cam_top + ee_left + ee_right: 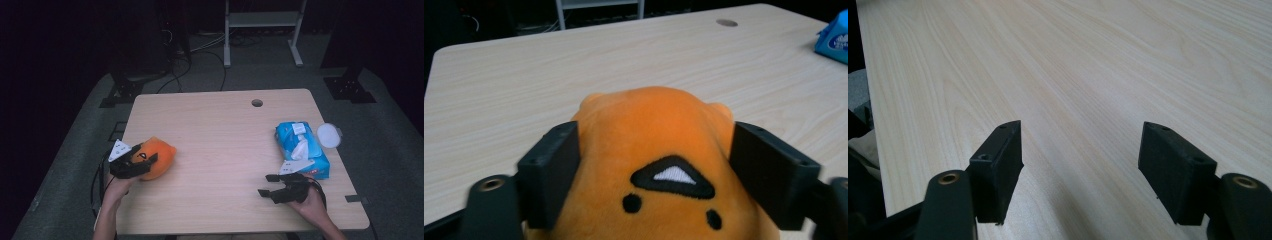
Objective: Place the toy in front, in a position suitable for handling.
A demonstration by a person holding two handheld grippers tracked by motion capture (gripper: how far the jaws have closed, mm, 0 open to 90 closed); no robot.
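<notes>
Gripping the one orange plush toy (156,157) from both sides, the left gripper (142,163) sits near the table's (225,145) left front edge; in the left gripper view its two black jaws lie flat against the toy's flanks (659,145), with the stitched black-and-white triangle and two black dots facing the camera. The toy rests on the wooden top, and the person's left hand (116,190) comes in just behind the gripper.

Across at the right front, the right gripper (268,185) hovers over bare wood with its jaws spread wide and nothing between them — the right gripper view shows only wood grain in the gap. The right hand (312,202) holds it from behind.

Just beyond that gripper lies a single blue pack of wipes (302,148), the only container on the table: its top flap is lifted and a white sheet stands out of the opening. Beside its far right corner lies one round white lid (329,135), near the table's right edge.

Farther on, close to the far edge, there is one small round hole (257,103) in the tabletop.
</notes>
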